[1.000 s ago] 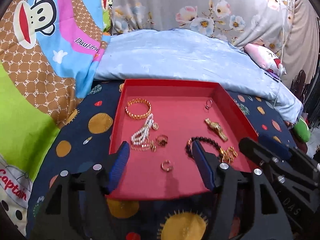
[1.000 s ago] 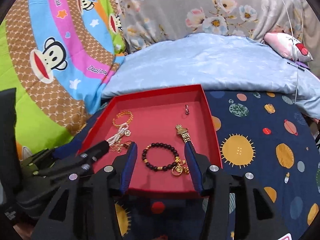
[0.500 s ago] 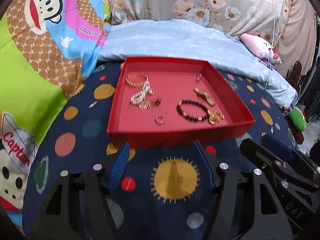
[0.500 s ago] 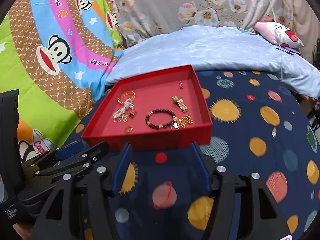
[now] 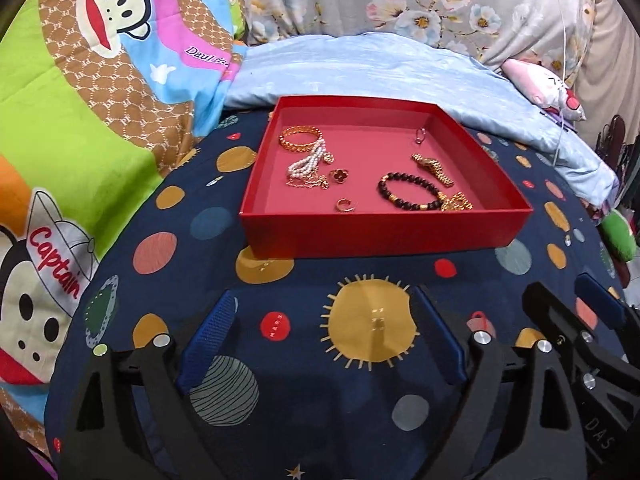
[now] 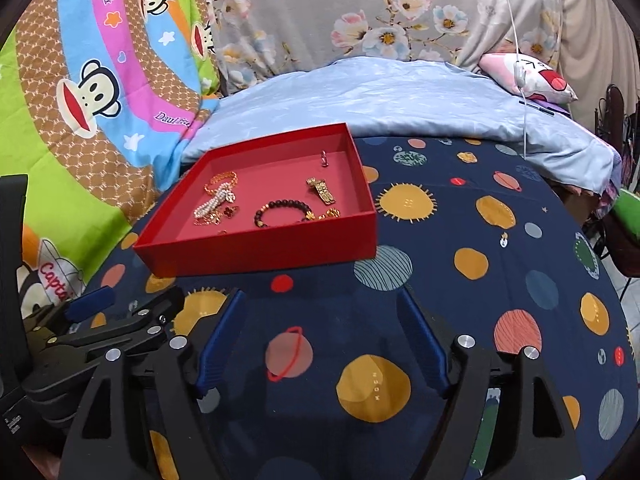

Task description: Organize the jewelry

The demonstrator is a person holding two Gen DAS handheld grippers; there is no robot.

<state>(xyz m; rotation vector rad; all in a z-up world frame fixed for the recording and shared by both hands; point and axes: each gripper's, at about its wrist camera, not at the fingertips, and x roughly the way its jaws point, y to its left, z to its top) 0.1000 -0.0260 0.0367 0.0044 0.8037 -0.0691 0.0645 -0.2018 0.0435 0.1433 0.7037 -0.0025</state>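
Here, in the left wrist view, we see the left gripper [image 5: 322, 336] low in the foreground above a dark blue bedsheet [image 5: 168, 280] printed with planets and suns. Its jaws are opening, and nothing lies between the two blue pads [image 5: 208, 344]; only the sheet shows in the gap. Beyond it sits a shallow red tray [image 5: 384, 232], resting on the sheet and well apart from the fingertips. Inside the tray we find a gold bangle [image 5: 301, 139] at the far left, a pearl bracelet [image 5: 307, 164] just in front of it, a small flower ring [image 5: 339, 176], a plain gold ring [image 5: 345, 205] near the front wall, a dark bead bracelet [image 5: 408, 192] with a gold charm, a gold watch [image 5: 432, 168] and a small silver ring [image 5: 419, 135] near the far right corner. The right gripper [image 5: 580, 320] shows at the lower right edge. A pale blue blanket [image 5: 380, 68] lies behind the tray.

In the right wrist view, we see the right gripper [image 6: 322, 340] likewise over the bedsheet [image 6: 480, 260], its jaws opening with nothing between them. The tray [image 6: 260, 252] lies ahead and to the left, clear of the pads, with the bead bracelet [image 6: 280, 212], watch [image 6: 320, 190] and pearl bracelet [image 6: 212, 204] inside. The left gripper [image 6: 112, 316] appears at the lower left.
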